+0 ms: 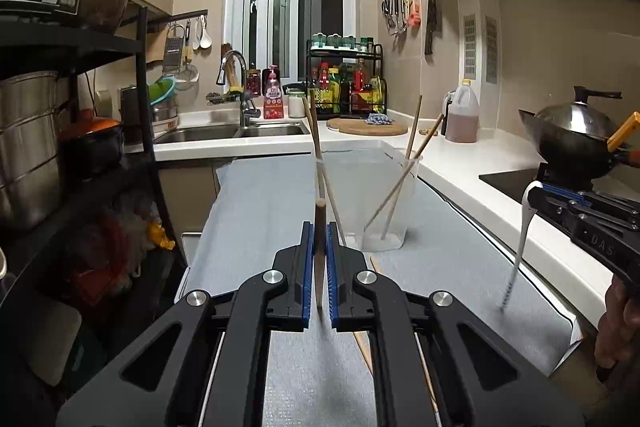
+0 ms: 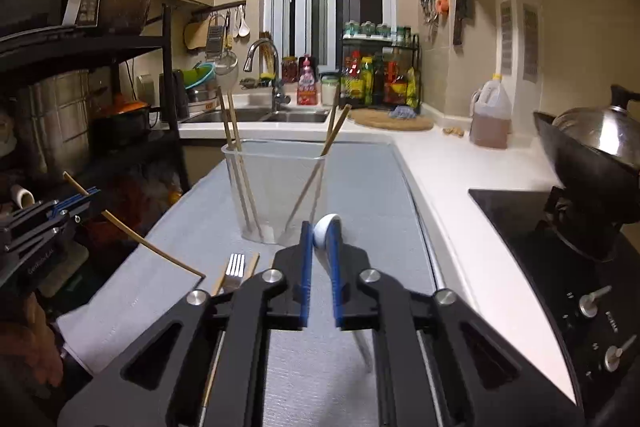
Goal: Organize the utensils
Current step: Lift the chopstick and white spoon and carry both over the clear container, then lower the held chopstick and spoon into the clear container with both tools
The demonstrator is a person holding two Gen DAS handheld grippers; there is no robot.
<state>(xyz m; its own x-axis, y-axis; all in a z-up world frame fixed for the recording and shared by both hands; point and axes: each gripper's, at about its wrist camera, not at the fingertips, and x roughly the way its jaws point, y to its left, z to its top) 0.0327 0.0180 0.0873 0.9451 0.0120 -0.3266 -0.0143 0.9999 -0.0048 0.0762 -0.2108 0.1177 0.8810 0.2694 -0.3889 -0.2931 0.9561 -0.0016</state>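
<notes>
Left tongs (image 1: 319,259) pinch a wooden chopstick (image 1: 319,247); right tongs (image 2: 320,259) clamp a white plastic utensil (image 2: 326,229), both above the tabletop (image 2: 380,187).

Both look light, stiff and slippery, so mid-shaft grips seem safest; the clear cup (image 2: 276,187) ahead holds four chopsticks, with a fork (image 2: 235,269) lying nearby.

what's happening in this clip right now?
A person is sorting utensils on a grey mat with two handheld claws. The left claw is shut on a single wooden chopstick; the right claw is shut on a white plastic spoon, held above the mat. The clear plastic cup ahead already holds four wooden chopsticks. A metal fork lies on the mat, not yet picked up.
</notes>
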